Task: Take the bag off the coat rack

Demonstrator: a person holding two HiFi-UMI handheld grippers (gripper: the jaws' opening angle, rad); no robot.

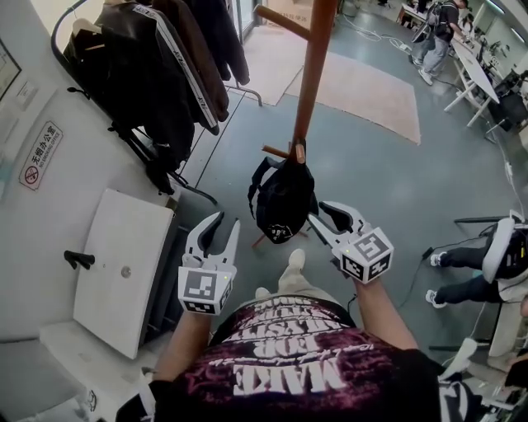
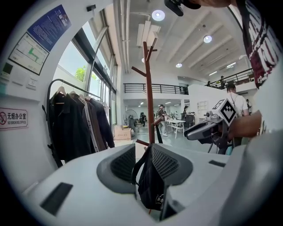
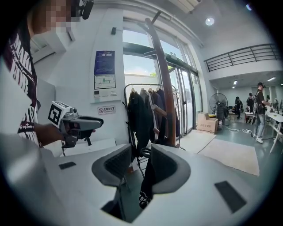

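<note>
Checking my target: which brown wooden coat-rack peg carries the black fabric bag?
The low peg, where the black fabric bag hangs; the high slanted peg above it is bare.

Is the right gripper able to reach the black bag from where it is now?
Probably yes: the right gripper, jaws apart, is close beside the bag on the coat rack, and nothing stands between them.

Your bag (image 1: 283,202), 12 o'clock: black cloth, matt. Coat rack (image 1: 312,74) above it: reddish wood, smooth, slight sheen. Your left gripper (image 1: 227,221) and right gripper (image 1: 318,213): pale matt plastic with dark ribbed pads (image 2: 123,164). Floor (image 1: 396,189): smooth, glossy. Rug (image 1: 363,91), 1 o'clock: matt. Jackets (image 1: 157,74), 11 o'clock: dark cloth.
</note>
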